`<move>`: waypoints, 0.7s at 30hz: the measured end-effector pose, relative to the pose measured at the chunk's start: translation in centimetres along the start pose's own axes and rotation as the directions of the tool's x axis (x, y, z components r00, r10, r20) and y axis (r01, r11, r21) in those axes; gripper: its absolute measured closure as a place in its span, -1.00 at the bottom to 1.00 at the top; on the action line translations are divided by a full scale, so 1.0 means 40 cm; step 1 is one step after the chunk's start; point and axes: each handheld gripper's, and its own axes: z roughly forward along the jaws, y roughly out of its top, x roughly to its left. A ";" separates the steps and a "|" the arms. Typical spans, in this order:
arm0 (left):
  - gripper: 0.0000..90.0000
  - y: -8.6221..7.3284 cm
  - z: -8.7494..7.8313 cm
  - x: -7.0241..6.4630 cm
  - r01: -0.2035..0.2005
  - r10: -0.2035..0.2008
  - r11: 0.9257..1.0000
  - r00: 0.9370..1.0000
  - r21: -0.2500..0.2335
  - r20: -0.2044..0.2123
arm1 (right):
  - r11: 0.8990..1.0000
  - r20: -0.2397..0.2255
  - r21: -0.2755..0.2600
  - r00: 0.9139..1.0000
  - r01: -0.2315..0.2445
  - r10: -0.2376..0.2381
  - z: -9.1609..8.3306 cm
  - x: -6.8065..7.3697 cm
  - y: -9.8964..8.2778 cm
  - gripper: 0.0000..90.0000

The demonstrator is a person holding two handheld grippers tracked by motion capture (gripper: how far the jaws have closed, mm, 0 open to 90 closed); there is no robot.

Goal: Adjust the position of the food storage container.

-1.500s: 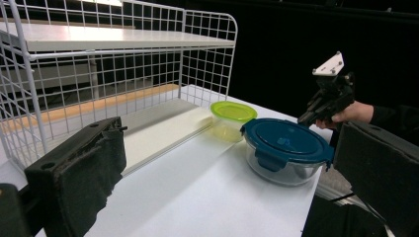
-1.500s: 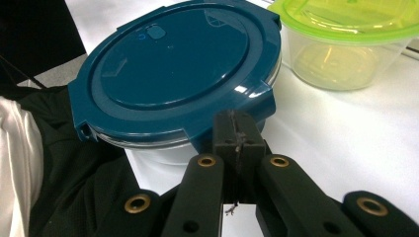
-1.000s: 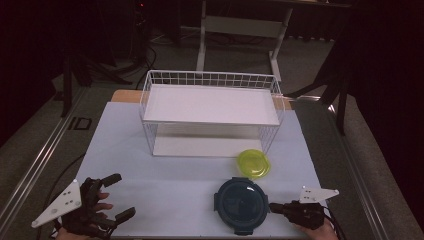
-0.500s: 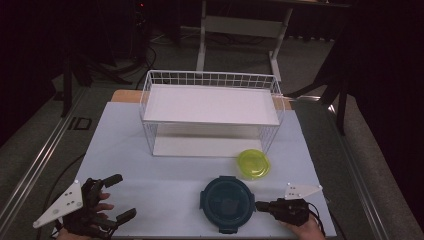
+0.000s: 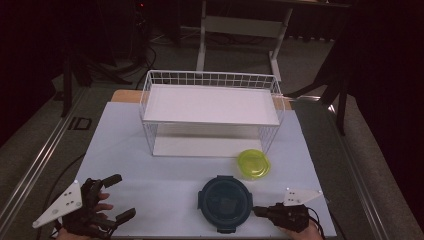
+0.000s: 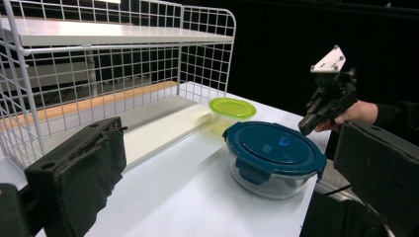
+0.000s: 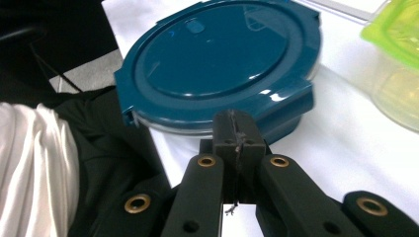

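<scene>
Table [image 5: 150, 165] covered in white runs across the high view, with a white wire shelf rack [image 5: 210, 107] at its centre. Lower middle, a round glass container with a dark teal lid [image 5: 223, 202] sits near the front edge, a smaller container with a lime lid [image 5: 253, 163] just beside it, up and to the right. At lower right the right gripper [image 5: 257, 211] has its jaws pressed together, tips at the teal lid's rim; dim light hides whether they touch. At lower left the left gripper [image 5: 117, 196] stands wide and empty, its hand cut off by the bottom edge.

In the left gripper view, two black pads frame the teal-lidded container at centre right, the right gripper behind it, the rack at upper left.

In the right gripper view, the closed jaws meet at the lid's clip; contact is unclear, and the lime container is cropped at the right edge.
</scene>
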 end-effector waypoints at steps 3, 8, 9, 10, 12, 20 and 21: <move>-1.00 0.001 -0.001 0.000 0.001 -0.001 1.000 1.000 -0.002 0.000 | 1.000 -0.015 0.006 1.000 -0.005 0.005 0.004 0.005 -0.003 1.00; -1.00 0.000 -0.001 0.001 0.003 -0.003 1.000 1.000 -0.003 -0.001 | 1.000 -0.026 0.023 1.000 -0.015 0.015 0.014 0.004 -0.010 1.00; -1.00 0.000 0.000 0.001 0.004 -0.004 1.000 1.000 -0.002 0.000 | 1.000 -0.024 0.024 1.000 -0.014 0.014 0.014 0.004 -0.010 1.00; -1.00 0.000 0.001 0.001 0.001 -0.001 1.000 1.000 0.000 0.000 | 1.000 -0.021 0.022 1.000 -0.011 0.012 0.014 0.005 -0.009 1.00; -1.00 0.000 0.002 0.001 0.001 -0.001 1.000 1.000 0.001 0.002 | 1.000 -0.024 0.020 1.000 -0.013 0.014 0.015 0.003 -0.009 1.00; -1.00 -0.002 0.009 0.000 0.002 -0.002 1.000 1.000 0.008 0.005 | 1.000 -0.036 0.027 0.999 -0.009 0.010 0.035 0.005 0.005 1.00; -1.00 -0.002 0.009 0.000 0.004 -0.004 1.000 1.000 0.007 0.006 | 1.000 -0.042 0.028 0.999 -0.009 0.010 0.041 0.007 0.009 1.00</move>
